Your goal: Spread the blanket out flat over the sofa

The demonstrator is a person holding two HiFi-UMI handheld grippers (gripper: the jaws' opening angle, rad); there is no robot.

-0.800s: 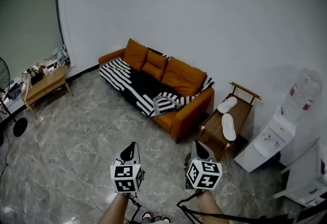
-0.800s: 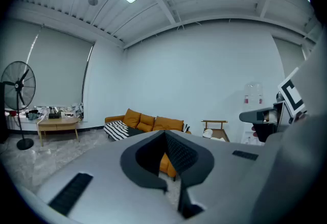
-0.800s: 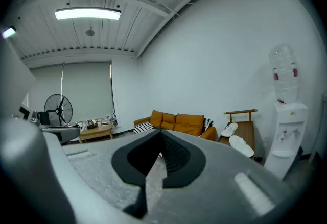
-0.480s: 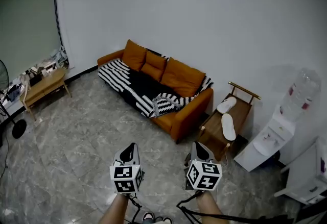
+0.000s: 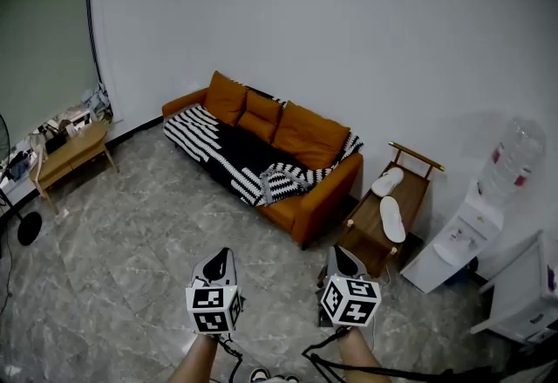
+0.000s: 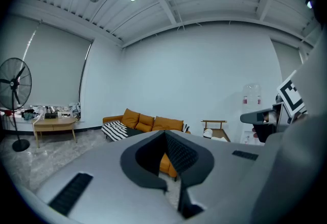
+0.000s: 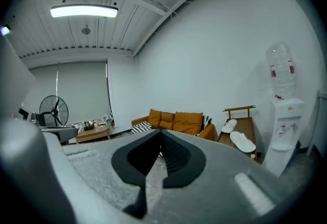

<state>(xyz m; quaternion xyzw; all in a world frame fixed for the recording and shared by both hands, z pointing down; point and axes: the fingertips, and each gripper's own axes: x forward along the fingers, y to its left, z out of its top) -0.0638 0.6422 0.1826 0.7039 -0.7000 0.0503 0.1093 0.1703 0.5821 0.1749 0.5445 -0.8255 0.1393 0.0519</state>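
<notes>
An orange sofa (image 5: 310, 204) stands against the far white wall. A black-and-white striped blanket (image 5: 228, 148) lies over its seat, flat at the left end and bunched in a heap (image 5: 281, 181) near the right arm. Both grippers hang low in the head view, well short of the sofa, over the marble floor. My left gripper (image 5: 225, 252) is shut and holds nothing. The right gripper (image 5: 338, 249) is also shut and empty. In the left gripper view the sofa (image 6: 142, 122) shows small beyond the closed left gripper (image 6: 165, 133). In the right gripper view the sofa (image 7: 176, 121) lies beyond the closed right gripper (image 7: 160, 131).
A wooden bench (image 5: 370, 229) bearing two white slippers stands right of the sofa. Further right are a water dispenser (image 5: 488, 215) and a white cabinet (image 5: 523, 307). A low wooden table (image 5: 70, 153) with clutter and a standing fan (image 6: 14, 85) are on the left.
The head view has shifted slightly, so the sofa sits a little further left and the grippers a little lower. Both grippers stay shut and empty.
</notes>
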